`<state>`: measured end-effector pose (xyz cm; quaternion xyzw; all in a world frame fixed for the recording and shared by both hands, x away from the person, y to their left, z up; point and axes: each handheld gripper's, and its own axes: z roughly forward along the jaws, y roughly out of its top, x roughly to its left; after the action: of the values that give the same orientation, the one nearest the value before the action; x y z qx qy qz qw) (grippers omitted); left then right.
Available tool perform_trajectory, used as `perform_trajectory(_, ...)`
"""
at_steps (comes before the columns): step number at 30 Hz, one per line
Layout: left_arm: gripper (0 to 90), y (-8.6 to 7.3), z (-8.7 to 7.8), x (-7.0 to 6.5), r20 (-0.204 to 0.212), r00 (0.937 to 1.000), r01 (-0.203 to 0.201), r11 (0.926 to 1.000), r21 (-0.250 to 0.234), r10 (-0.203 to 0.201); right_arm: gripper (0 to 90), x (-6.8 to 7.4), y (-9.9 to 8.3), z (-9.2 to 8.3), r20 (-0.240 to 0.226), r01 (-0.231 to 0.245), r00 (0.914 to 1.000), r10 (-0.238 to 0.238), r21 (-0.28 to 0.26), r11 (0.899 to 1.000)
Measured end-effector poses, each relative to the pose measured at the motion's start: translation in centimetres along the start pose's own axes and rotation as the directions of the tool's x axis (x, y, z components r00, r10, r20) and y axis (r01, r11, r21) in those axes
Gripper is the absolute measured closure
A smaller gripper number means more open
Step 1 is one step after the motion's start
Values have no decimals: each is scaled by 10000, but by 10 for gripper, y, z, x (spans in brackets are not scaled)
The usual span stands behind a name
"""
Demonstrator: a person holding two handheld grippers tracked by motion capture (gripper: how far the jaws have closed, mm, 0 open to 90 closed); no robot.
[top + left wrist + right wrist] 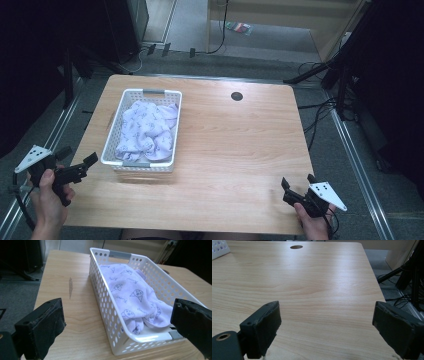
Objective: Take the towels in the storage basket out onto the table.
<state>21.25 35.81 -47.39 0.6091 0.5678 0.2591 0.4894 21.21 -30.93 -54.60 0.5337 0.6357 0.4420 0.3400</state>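
Observation:
A white perforated basket [111, 137] [107, 307] stands on the left half of the wooden table [235, 145]. A crumpled pale lilac cloth [147, 131] [130, 292] with small printed figures lies inside it. My left gripper [78, 159] [117, 323] hangs open at the table's left edge, just left of the basket's near corner, with nothing between its fingers. My right gripper [298, 181] [327, 326] stands open over the table's near right corner, holding nothing. A hand grips each tool from below.
A round dark cable hole [236, 96] [296, 247] sits near the table's far edge. The basket's corner [219, 248] peeks in at the far left of the right gripper view. Cables and stand legs [320, 75] lie on the floor to the right.

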Motion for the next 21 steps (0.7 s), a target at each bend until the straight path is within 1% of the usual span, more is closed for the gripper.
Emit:
perform_trajectory(2,0,6,3,-5,-45,9996,-293,9995,115,294,86,0,0,0,11,-1,10000,1,2,10000)
perform_trajectory(3,0,12,8,-12,-54,9988,-480,9984,305,482,86,0,0,0,6,16,10000,-16,9,10000)
perform_trajectory(4,0,15,10,-15,-120,9981,-605,9973,419,610,86,0,0,0,-1,-1,10000,1,12,10000)
perform_trajectory(5,0,15,10,-15,-120,9981,-605,9973,419,610,86,0,0,0,-8,-5,10000,5,17,10000)
perform_trajectory(6,0,17,13,-18,-230,9975,-656,9964,532,669,86,0,0,0,-8,-5,10000,5,17,10000)
perform_trajectory(9,0,26,21,-26,-278,9973,-649,9945,823,674,86,0,0,0,-22,-7,10000,7,5,10000)
perform_trajectory(12,0,30,25,-29,-309,9972,-646,9934,951,678,86,0,0,0,-15,-12,10000,12,18,10000)
perform_trajectory(15,0,36,30,-32,-449,9966,-635,9920,1091,687,87,0,0,0,-6,-11,10000,11,11,10000)
perform_trajectory(17,0,41,33,-36,-424,9962,-706,9909,1148,759,87,0,0,0,-22,-6,10000,6,12,10000)
perform_trajectory(18,0,41,33,-36,-424,9962,-706,9909,1148,759,87,0,0,0,-22,-6,10000,6,12,10000)
perform_trajectory(21,0,48,39,-41,-382,9953,-835,9879,1311,892,87,0,0,0,-10,-5,10000,5,1,10000)
